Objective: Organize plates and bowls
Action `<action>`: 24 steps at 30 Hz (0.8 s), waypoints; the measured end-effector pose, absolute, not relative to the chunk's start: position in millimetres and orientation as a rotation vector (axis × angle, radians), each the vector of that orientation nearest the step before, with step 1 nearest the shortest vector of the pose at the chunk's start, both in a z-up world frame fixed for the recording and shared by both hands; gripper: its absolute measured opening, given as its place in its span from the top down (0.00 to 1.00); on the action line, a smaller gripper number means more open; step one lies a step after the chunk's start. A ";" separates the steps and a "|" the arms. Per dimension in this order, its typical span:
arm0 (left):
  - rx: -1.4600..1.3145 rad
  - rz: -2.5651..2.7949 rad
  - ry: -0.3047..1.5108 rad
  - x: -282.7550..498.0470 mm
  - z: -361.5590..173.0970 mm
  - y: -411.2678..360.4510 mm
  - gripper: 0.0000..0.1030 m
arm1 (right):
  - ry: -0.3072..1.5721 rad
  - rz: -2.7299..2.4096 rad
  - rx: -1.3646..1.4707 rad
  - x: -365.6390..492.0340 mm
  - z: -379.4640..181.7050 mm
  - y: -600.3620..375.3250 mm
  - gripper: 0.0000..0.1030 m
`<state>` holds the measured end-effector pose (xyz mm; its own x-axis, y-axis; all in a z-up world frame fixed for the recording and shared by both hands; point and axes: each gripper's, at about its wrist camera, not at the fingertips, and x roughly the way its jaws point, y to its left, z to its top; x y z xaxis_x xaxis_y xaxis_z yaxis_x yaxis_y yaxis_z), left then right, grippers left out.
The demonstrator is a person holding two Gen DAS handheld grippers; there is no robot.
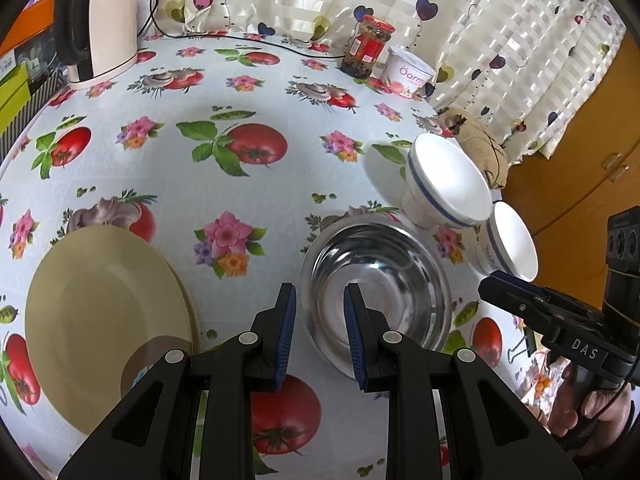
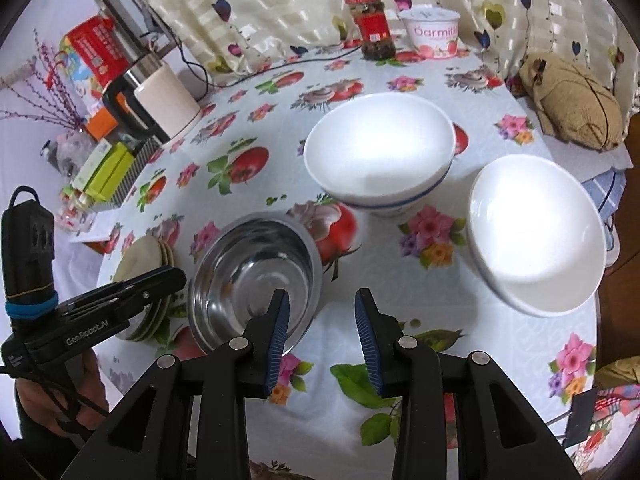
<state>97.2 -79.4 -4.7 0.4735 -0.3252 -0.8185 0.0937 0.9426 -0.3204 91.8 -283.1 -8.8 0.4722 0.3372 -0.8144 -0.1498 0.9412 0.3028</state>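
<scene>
Both hand-held tools tilt down over the table. The left gripper (image 1: 320, 300) and right gripper (image 2: 322, 304) hang narrowly parted, holding nothing. The steel bowl (image 2: 256, 276) sits between the stacked plates (image 1: 108, 320) on its left and two white bowls (image 2: 380, 160) to its right; the kettle (image 1: 108, 32) and jar (image 2: 370, 26) stand far.

A shiny metal bowl (image 2: 256, 280) sits upright and empty on the table (image 2: 460, 344). Beside it, toward one table edge, lies a stack of flat, pale yellow plates (image 1: 108, 320). Two white bowls with blue stripes stand upright near the other edge: one (image 2: 380, 160) farther back, one (image 2: 536, 236) closer, right by the edge.
</scene>
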 end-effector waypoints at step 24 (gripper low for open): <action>-0.195 -0.331 1.011 120.9 22.8 -116.1 0.76 | 0.978 0.255 0.197 101.5 15.9 -311.4 0.67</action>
<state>120.9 -116.1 22.8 0.4872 -0.3590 -0.7961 0.1806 0.9333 -0.3103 101.5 -311.4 15.9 0.5325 0.3004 -0.7914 -0.1242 0.9525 0.2780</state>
